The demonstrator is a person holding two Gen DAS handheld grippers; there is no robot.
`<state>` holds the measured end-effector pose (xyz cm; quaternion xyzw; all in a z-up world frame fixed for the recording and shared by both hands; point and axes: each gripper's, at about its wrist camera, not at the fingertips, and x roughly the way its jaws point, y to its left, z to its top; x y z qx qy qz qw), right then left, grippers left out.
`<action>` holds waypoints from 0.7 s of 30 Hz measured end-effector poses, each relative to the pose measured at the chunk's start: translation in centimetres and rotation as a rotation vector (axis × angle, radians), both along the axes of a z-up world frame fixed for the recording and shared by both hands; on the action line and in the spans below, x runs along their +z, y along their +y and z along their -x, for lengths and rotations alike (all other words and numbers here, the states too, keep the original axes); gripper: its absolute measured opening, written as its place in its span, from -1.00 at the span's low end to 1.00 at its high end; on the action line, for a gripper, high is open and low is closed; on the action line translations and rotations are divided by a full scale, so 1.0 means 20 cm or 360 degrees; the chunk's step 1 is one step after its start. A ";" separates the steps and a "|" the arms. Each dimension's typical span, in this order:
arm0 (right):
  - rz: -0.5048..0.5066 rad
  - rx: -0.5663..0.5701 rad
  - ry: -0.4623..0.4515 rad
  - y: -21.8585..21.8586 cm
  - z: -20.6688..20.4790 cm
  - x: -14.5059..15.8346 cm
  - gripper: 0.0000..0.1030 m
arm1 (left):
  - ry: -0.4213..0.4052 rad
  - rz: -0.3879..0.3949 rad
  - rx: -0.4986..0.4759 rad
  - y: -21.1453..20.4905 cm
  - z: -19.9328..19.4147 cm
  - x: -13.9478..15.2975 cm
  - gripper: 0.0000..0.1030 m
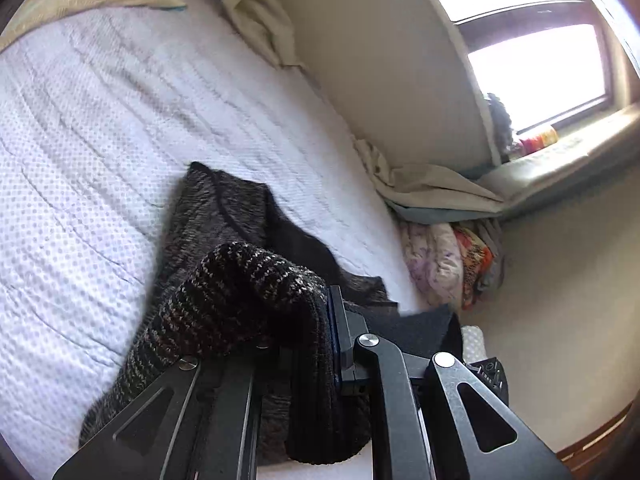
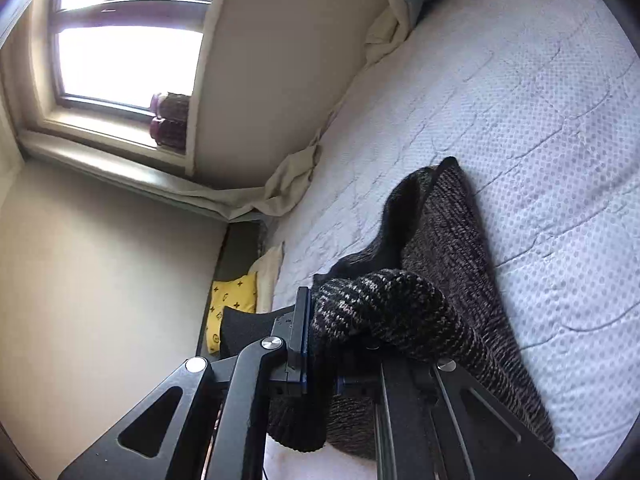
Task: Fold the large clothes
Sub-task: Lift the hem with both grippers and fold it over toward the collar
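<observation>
Left wrist: chunky marled knit sweater [image 1: 240, 280] (bunched, ribbed).

White quilted bed [image 1: 120, 120], beige wall [image 2: 100, 260], bright window [image 2: 128, 60]

Both wrist views close over bed [image 1: 120, 120] (shared)

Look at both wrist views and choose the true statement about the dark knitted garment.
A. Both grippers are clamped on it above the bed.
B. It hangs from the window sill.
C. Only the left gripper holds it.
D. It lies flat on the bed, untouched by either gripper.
A: the left gripper and the right gripper each pinch a bunched part of the knitted garment, which trails onto the white quilt.
</observation>
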<state>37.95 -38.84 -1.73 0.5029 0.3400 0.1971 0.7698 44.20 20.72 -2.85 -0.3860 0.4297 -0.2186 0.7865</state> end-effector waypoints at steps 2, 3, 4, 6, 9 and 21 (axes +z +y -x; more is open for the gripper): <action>0.0005 -0.0011 0.0055 -0.01 -0.05 -0.06 -0.90 | 0.0052 -0.0004 0.0013 0.01 -0.03 -0.06 -0.73; 0.0005 -0.0014 0.0072 -0.01 -0.06 -0.08 -0.90 | 0.0071 -0.0008 0.0020 0.02 -0.04 -0.09 -0.73; 0.0006 -0.0017 0.0093 0.00 -0.08 -0.10 -0.90 | 0.0090 -0.0008 0.0024 0.02 -0.06 -0.11 -0.73; 0.0007 -0.0023 0.0127 0.00 -0.12 -0.15 -0.90 | 0.0124 0.0003 0.0033 0.03 -0.08 -0.15 -0.71; 0.0003 -0.0059 0.0179 -0.01 -0.17 -0.22 -0.84 | 0.0156 0.0011 0.0040 0.04 -0.10 -0.19 -0.64; 0.0118 -0.0246 0.0263 -0.08 -0.16 -0.28 -0.08 | 0.0191 -0.0051 0.0309 0.17 -0.07 -0.22 0.39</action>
